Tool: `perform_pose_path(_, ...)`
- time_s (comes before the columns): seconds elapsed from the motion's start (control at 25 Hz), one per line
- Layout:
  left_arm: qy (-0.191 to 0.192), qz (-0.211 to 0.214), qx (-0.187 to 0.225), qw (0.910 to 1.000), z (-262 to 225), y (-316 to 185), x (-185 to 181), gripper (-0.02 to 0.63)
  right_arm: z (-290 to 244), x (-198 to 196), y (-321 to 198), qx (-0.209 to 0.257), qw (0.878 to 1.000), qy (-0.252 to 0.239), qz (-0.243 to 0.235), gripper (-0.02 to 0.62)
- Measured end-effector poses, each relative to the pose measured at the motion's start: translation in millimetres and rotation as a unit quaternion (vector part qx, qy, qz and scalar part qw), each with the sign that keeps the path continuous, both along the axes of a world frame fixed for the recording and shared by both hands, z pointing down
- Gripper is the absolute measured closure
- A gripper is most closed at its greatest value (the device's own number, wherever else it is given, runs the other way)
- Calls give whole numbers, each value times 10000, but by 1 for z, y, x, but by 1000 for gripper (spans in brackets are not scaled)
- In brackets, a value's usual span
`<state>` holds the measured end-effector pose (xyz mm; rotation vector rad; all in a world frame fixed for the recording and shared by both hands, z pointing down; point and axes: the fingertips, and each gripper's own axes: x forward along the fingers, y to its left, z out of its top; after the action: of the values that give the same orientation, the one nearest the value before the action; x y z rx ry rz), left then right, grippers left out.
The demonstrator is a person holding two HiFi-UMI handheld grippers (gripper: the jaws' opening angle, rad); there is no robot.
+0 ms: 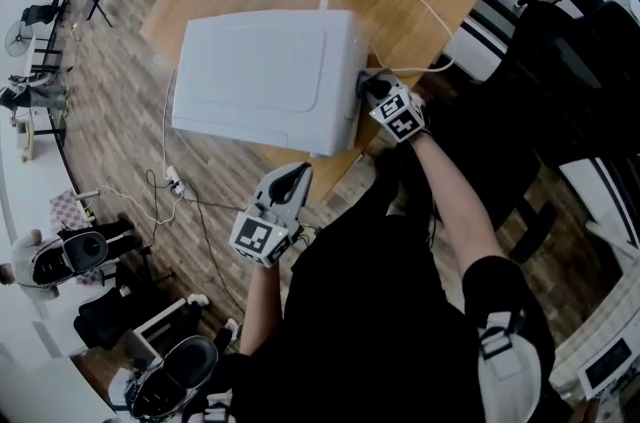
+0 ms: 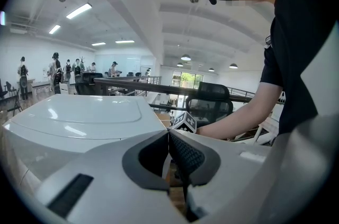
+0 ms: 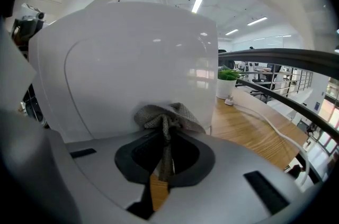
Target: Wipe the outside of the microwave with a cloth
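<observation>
Right gripper view | right gripper (image 3: 165, 135) clamps cloth (image 3: 168, 113) | against microwave (image 3: 132, 59)

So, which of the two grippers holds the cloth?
The right gripper, with the cloth against the microwave; the left gripper is shut and empty.

- No text, brand, number or sign reads clearly in any view.
- Left gripper (image 1: 299, 171) and right gripper (image 1: 370, 86) cubes carry black-and-white square markers: patterns only, no letters.

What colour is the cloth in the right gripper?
Greyish-brown with a fine woven texture; the cloth shows best in the right gripper view.
</observation>
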<state>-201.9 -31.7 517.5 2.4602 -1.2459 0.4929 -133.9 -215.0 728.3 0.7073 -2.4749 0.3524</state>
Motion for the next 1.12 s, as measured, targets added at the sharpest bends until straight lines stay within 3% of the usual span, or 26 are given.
perform_pose_path(0.72,-9,-44,-125,9999,7,-19,-11,603,10,12,-79,335,9983,428,196,578)
perform_pose_path(1.12,-7,-104,-231,9997,14,-22,-20,603,20,14,-99,376,9966,681,257,578)
